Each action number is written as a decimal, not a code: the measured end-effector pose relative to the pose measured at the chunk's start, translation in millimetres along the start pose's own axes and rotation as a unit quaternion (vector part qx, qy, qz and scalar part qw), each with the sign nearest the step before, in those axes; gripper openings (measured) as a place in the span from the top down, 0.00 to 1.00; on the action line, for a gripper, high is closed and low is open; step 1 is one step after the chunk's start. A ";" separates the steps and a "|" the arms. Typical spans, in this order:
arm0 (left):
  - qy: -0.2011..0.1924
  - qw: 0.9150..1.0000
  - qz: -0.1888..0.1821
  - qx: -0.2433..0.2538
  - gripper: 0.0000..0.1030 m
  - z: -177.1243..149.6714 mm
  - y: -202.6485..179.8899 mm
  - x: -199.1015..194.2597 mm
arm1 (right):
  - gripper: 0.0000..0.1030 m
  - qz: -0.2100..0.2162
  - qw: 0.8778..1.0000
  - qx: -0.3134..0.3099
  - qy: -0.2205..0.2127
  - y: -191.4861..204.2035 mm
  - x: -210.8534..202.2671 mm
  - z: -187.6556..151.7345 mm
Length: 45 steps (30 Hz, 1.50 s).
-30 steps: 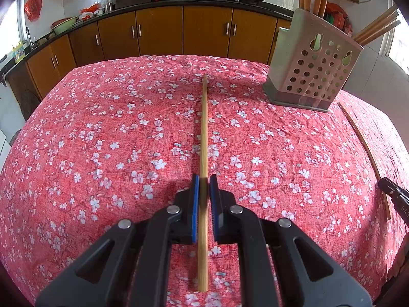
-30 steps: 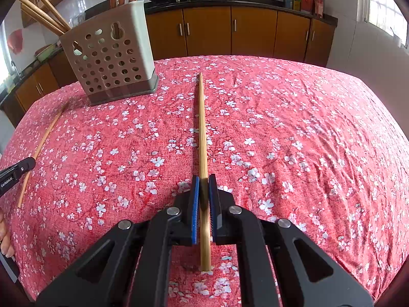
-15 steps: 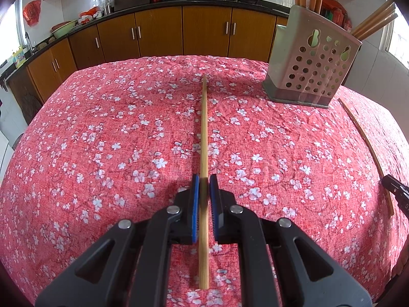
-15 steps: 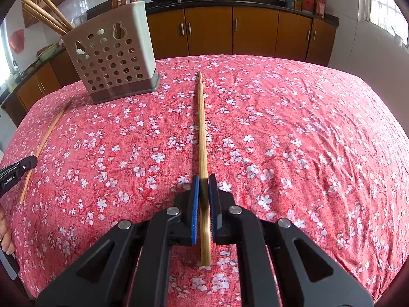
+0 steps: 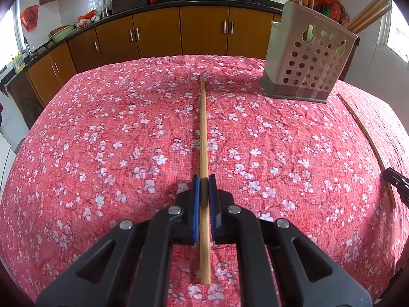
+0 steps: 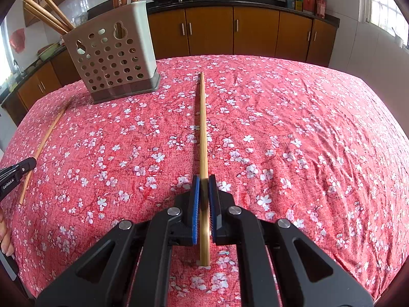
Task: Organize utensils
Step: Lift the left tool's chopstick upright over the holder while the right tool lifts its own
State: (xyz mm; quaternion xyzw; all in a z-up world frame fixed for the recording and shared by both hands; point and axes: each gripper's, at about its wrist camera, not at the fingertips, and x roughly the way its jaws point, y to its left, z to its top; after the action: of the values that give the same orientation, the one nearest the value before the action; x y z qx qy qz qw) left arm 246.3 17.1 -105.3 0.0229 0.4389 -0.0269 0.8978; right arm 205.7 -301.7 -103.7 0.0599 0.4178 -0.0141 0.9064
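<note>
Gripping tight on both sides now! The left tongs [image 5: 203, 179] are closed on a chopstick [image 5: 203, 133], blue pads [image 5: 196, 204] pressed against the wood, and that stick runs straight ahead over the red flowered cloth [image 5: 102, 140] that covers the surface, thick end poking back between the black arms. Off to the right of that view stands the holder [image 5: 310, 58], a pale box full of round holes, with more chopsticks [image 5: 370, 10] leaning out of its top. Over on the right, same story: the right tongs [image 6: 203, 179] are clamped on a second chopstick [image 6: 203, 128], pads [image 6: 195, 204] snug on either side, the stick pointing away across the cloth [image 6: 306, 140]. From this camera the holder [image 6: 112, 56] sits up and to the left, near the stick's far tip but not touching it. Each camera catches the other pair of tongs at its edge, a black tip [image 5: 396, 181] over a stick at the right border and another black tip [image 6: 18, 171] at the left border. Wooden cupboards [image 6: 255, 33] line the wall behind.
</note>
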 end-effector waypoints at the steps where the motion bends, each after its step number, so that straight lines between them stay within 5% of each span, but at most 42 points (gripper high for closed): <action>1: -0.001 1.000 -0.007 0.000 0.93 -0.2 0.8 -3.6 | 0.92 0.003 1.000 0.002 -0.005 -1.4 -3.8 -0.3; 15: -0.160 0.984 -0.072 -0.005 0.93 45.0 12.8 -129.0 | 0.92 0.029 0.983 0.047 -0.178 -28.1 -112.6 49.4; 26: -0.208 0.973 -0.099 -0.012 0.93 75.9 11.4 -165.8 | 0.92 0.052 0.972 0.056 -0.222 -26.1 -139.0 82.1; 36: -0.272 0.950 -0.156 0.000 0.93 118.2 -20.1 -216.6 | 0.92 0.128 0.943 0.046 -0.304 1.6 -196.8 121.9; 45: -0.335 0.930 -0.153 -0.017 0.93 161.7 -42.9 -232.9 | 0.93 0.150 0.920 0.037 -0.361 17.8 -210.5 151.5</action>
State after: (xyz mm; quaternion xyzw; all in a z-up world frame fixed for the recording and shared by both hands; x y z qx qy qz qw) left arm 227.7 -29.6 177.0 -0.0698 0.1110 -0.1625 0.9779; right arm 184.7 -307.4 155.3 0.1462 0.0476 0.0862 0.9843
